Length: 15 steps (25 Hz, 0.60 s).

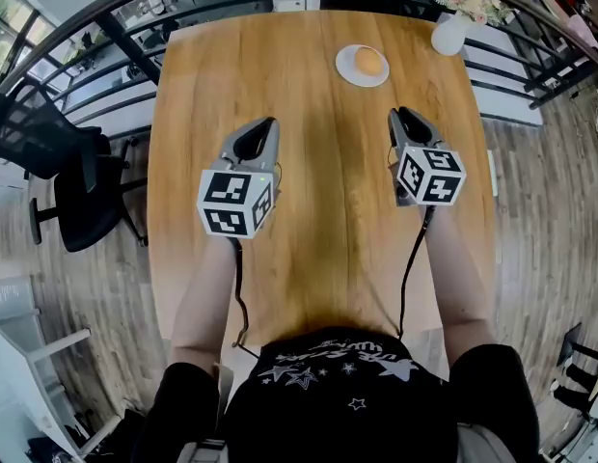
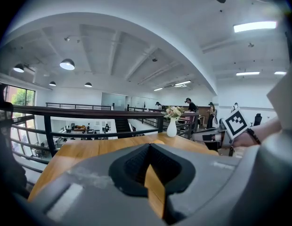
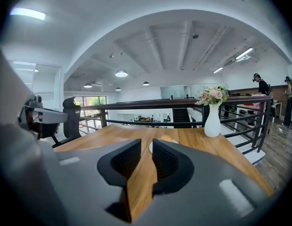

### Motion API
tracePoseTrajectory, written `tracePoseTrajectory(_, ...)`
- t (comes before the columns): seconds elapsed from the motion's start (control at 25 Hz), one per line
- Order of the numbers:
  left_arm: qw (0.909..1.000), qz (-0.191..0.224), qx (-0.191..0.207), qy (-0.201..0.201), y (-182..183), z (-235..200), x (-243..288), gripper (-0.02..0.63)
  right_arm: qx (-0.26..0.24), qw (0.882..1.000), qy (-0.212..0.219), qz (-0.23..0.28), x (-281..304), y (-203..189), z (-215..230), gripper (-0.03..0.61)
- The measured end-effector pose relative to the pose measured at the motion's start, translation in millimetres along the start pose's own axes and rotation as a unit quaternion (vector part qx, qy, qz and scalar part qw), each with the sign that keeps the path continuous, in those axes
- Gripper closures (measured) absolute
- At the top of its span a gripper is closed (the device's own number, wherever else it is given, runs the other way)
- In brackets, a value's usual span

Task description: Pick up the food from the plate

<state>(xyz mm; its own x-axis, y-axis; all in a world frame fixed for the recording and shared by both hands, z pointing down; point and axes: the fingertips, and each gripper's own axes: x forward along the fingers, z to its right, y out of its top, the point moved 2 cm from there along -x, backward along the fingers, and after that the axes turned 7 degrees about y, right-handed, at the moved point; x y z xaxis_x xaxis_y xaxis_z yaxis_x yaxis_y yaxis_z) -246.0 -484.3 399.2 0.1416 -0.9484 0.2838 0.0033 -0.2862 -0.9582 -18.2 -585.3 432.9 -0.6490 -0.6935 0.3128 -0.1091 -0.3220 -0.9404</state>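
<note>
The wooden surface (image 1: 318, 220) carries a white plate (image 1: 345, 68) close to its far edge, right of the middle. The food (image 1: 368, 62), a round orange-brown piece, lies on that plate. A white vase (image 1: 449, 35) with pale flowers (image 1: 473, 0) stands at the far right corner, near the plate but apart from it.

The person holds both tools over the middle of the surface, pointing toward the far edge. The left tongs (image 1: 271, 122) hang toward the left edge, and their jaws meet at the tips with nothing between them. The right tongs (image 1: 397, 114) hang toward the right edge, short of the plate and apart from it. Their jaws stand slightly apart with a narrow gap that holds nothing. In the right gripper view, a sliver of the plate and the food shows past that gap, farther along the surface.

Each tool carries its marker cube (image 1: 236, 201) at the rear, over the person's forearms. A cable (image 1: 411, 268) runs back from each tool toward the person's body at the near edge.

A dark railing (image 1: 231, 3) curves beyond the far edge. A black office chair (image 1: 58, 162) stands on the floor off the left edge.
</note>
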Motion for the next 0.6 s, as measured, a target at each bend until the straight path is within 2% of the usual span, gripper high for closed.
tracePoseTrajectory(0.12,0.9999,-0.003,0.005,-0.01,-2,-17,27,0.617,-0.002,1.0,-0.011,-0.006,34,0,8,0.469)
tracePoseTrajectory(0.32,0.9994,-0.006,0.017,-0.03,-2,-4,57,0.617,0.009,1.0,-0.029,0.003,54,-1,34,0.354)
tracePoseTrajectory(0.6,0.9982,-0.028,0.014,-0.052,-30,-52,129,0.617,-0.005,0.999,-0.03,-0.02,163,-14,42,0.201)
